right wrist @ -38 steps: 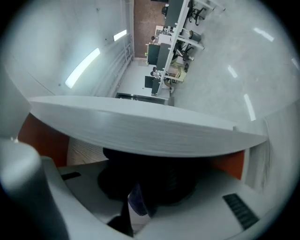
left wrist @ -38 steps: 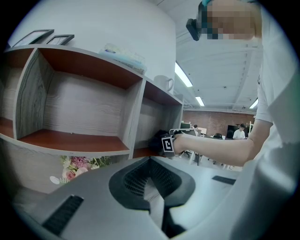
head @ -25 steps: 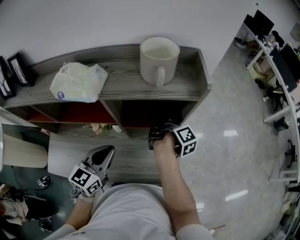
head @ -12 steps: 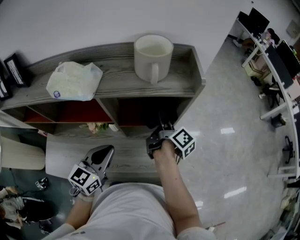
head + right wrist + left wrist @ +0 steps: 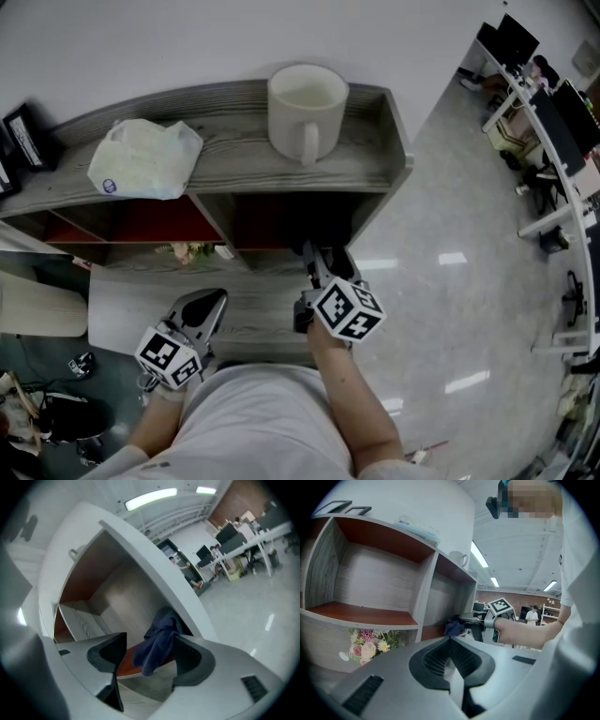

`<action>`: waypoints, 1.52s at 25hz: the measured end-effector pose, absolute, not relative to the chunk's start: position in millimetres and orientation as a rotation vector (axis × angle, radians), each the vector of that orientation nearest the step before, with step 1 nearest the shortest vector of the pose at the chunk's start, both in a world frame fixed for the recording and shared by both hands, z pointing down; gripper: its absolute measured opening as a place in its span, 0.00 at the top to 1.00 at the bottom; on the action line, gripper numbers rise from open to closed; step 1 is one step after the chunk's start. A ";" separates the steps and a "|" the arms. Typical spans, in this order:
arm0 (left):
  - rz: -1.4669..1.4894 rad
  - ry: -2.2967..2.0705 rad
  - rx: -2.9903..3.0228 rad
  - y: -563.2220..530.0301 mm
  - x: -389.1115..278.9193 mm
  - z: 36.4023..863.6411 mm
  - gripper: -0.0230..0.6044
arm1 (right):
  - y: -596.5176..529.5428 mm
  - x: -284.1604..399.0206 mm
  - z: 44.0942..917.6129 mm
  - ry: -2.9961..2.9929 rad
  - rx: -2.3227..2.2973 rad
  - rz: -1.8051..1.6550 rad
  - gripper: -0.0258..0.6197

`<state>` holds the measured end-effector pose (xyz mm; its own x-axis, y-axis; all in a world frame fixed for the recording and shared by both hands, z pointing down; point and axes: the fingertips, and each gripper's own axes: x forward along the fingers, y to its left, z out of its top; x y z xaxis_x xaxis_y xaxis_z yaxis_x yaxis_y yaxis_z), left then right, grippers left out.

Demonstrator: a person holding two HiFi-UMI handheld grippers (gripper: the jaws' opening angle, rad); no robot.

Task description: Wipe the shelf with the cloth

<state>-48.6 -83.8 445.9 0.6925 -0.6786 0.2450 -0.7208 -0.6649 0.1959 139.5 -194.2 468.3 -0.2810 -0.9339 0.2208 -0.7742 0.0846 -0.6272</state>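
Between the jaws of the right claw (image 5: 150, 641), just opened wide, dark blue cloth (image 5: 158, 641) slumped on the red board of the shelf (image 5: 129, 666), nearer one jaw, left claw (image 5: 450, 641) pressed together, empty, well apart from it.

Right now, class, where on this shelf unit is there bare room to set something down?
Free: the top board between white bag and mug; the left compartment. Crowded: the right compartment, where the blue cloth hangs at its front edge.
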 end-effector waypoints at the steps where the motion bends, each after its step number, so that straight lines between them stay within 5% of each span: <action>1: 0.218 -1.110 2.627 -84.1 -48.2 445.8 0.94 | -195.3 139.8 463.4 2.175 -1.767 -0.898 0.50; 10: 0.213 -1.118 2.616 -87.8 -52.4 447.9 0.94 | -228.3 132.3 449.7 2.507 -2.122 -0.334 0.52; 14: 0.214 -1.123 2.610 -90.7 -54.1 448.7 0.94 | -240.4 132.4 469.7 2.591 -2.298 -0.218 0.70; 27: 0.220 -1.133 2.597 -92.3 -59.7 449.5 0.94 | -252.1 126.3 509.3 2.749 -2.327 -0.304 0.86; 38: 0.226 -1.186 2.543 -72.8 -70.9 456.0 0.94 | -247.1 61.2 516.4 3.109 -2.046 -0.310 0.87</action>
<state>-70.9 -72.8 456.0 0.6420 -0.7151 0.2765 -0.7667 -0.6018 0.2238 61.2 -247.1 516.4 -0.2801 -0.7878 0.5485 -0.8807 0.4383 0.1797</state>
